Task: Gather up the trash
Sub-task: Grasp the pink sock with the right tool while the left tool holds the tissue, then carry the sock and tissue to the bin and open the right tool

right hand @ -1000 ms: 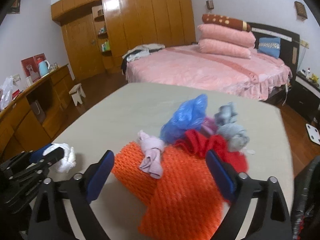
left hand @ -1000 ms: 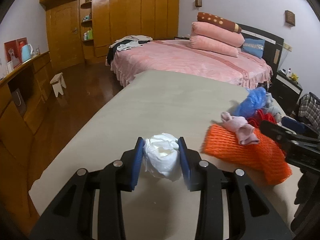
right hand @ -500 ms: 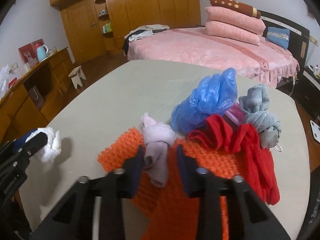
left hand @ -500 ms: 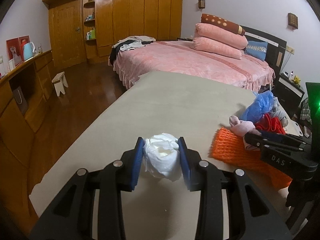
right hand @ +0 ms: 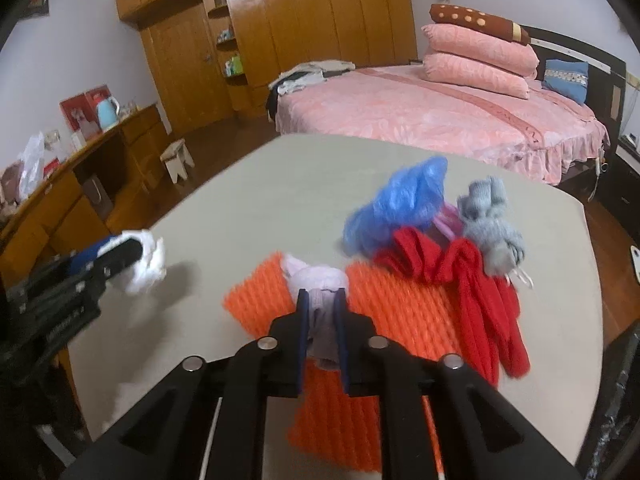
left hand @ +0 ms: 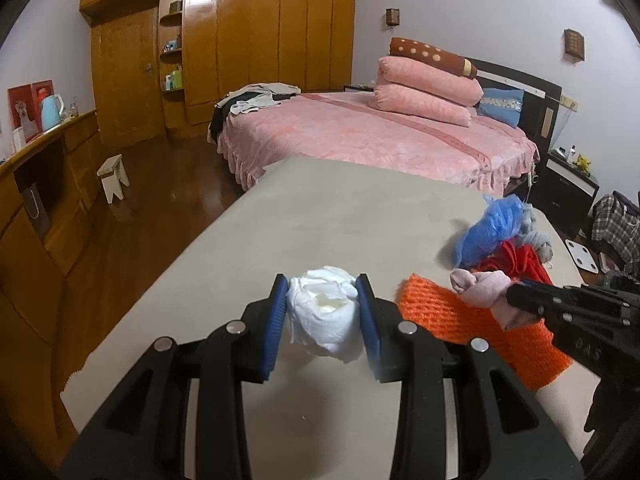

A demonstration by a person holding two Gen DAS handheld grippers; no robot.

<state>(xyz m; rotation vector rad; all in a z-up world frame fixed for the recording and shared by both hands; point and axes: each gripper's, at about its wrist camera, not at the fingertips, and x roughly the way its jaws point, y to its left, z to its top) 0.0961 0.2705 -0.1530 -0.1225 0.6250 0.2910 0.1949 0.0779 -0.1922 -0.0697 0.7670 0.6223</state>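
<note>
My left gripper (left hand: 323, 312) is shut on a crumpled white paper wad (left hand: 324, 316) just above the beige table (left hand: 340, 208); the wad also shows in the right wrist view (right hand: 146, 264). My right gripper (right hand: 322, 320) is shut on a pale pink sock (right hand: 320, 300) that lies on an orange foam net (right hand: 396, 312). The sock (left hand: 486, 292) and the net (left hand: 452, 320) also show at the right of the left wrist view.
Behind the net lie a blue plastic bag (right hand: 404, 200), a red cloth (right hand: 472, 280) and a grey sock (right hand: 490, 228). A pink bed (left hand: 372, 136) stands beyond the table, a wooden wardrobe (left hand: 240, 48) behind it, and a wooden counter (left hand: 36, 176) at the left.
My right gripper moved forward and closed on the pale pink sock. My left gripper kept holding the white paper wad with little movement.
</note>
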